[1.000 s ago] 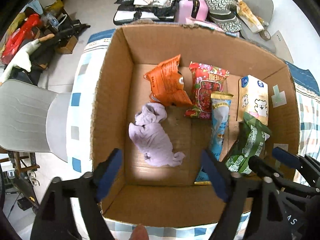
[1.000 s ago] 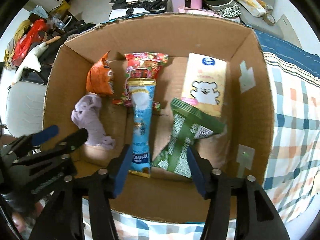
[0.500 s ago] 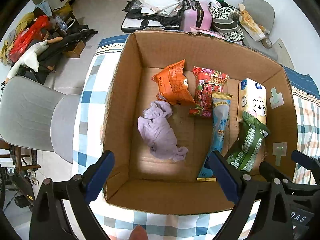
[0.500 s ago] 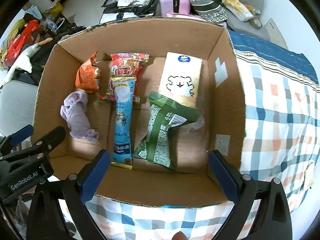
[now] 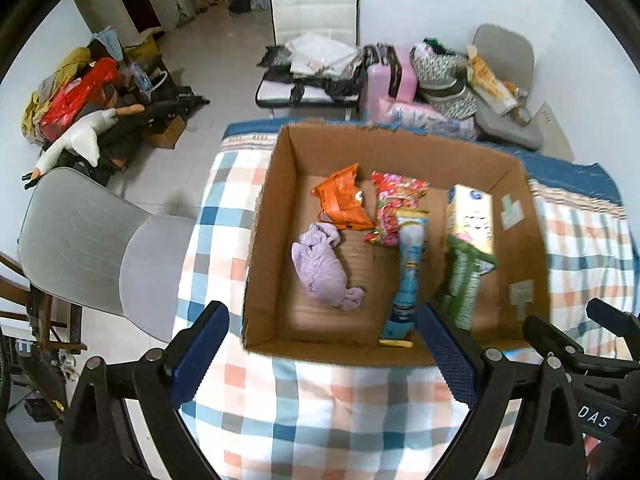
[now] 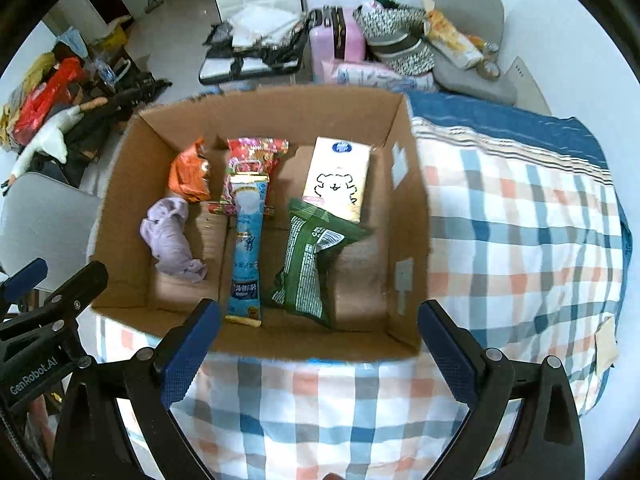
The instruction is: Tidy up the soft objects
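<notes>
The crumpled lilac soft cloth (image 5: 325,266) lies on the floor of the open brown cardboard box (image 5: 262,240), toward its left side, just near of the orange crinkled snack bag (image 5: 344,202) and touching its lower edge. To its right, apart from it, the long light-blue foil packet (image 5: 408,268) runs from near to far, its far end overlapping the red patterned snack bag (image 5: 394,208). Further right, the dark green printed pouch (image 5: 464,276) leans over the near end of the cream tissue pack with a cartoon dog (image 5: 472,216). In your right wrist view the same row reads cloth (image 6: 170,236), blue packet (image 6: 248,248), green pouch (image 6: 310,264) and tissue pack (image 6: 338,180), all inside the box (image 6: 408,216).

Your left gripper (image 5: 322,356) hangs near of the box's near wall with its blue-padded fingers (image 5: 200,354) spread wide; nothing sits between them and they touch nothing. Your right gripper (image 6: 318,354) is likewise spread wide and holds nothing, poised above the near edge of the box, its left finger pad (image 6: 192,352) over the near wall.

The box rests on a bed covered with a blue, orange and white checked blanket (image 6: 520,240). To the left stands a grey moulded chair (image 5: 80,240); beyond the far end of the bed you see a pink suitcase (image 5: 386,76) and a white padded chair (image 5: 314,12) heaped with clothes.
</notes>
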`<action>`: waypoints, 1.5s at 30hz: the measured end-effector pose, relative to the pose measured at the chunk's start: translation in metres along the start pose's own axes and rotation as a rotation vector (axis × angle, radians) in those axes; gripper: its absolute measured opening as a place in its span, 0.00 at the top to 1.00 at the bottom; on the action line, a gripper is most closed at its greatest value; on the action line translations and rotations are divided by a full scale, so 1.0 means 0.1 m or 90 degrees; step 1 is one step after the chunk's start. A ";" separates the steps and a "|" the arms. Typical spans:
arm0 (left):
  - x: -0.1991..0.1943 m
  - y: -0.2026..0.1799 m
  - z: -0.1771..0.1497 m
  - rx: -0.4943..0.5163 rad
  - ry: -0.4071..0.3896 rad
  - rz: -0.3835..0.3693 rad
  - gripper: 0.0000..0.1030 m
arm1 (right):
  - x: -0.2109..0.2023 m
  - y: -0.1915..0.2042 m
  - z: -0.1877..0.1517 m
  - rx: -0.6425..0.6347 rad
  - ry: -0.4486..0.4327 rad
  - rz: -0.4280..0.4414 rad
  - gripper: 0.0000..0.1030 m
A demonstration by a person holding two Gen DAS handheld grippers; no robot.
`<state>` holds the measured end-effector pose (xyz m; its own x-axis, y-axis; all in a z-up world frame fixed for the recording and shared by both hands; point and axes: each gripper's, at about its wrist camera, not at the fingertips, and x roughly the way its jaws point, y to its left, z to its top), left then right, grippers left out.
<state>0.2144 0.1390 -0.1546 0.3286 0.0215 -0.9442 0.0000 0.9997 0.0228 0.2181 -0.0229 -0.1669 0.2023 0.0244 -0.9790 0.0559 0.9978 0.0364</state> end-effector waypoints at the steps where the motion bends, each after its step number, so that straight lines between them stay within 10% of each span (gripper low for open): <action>1: -0.11 0.00 -0.03 -0.002 -0.011 -0.002 0.06 | -0.08 -0.01 -0.03 0.000 -0.006 0.000 0.02; 22: -1.79 0.05 -0.43 -0.010 -0.146 -0.015 0.06 | -1.99 -0.24 -0.76 0.001 -0.172 -0.007 0.02; 45: -2.12 0.06 -0.54 -0.011 -0.160 -0.016 0.06 | -2.70 -0.17 -0.97 -0.006 -0.219 -0.026 0.02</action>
<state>0.0939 0.1410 0.0281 0.5535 -0.0039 -0.8328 -0.0044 1.0000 -0.0076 0.0675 -0.0408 0.0772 0.5175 -0.0359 -0.8549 0.0624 0.9980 -0.0042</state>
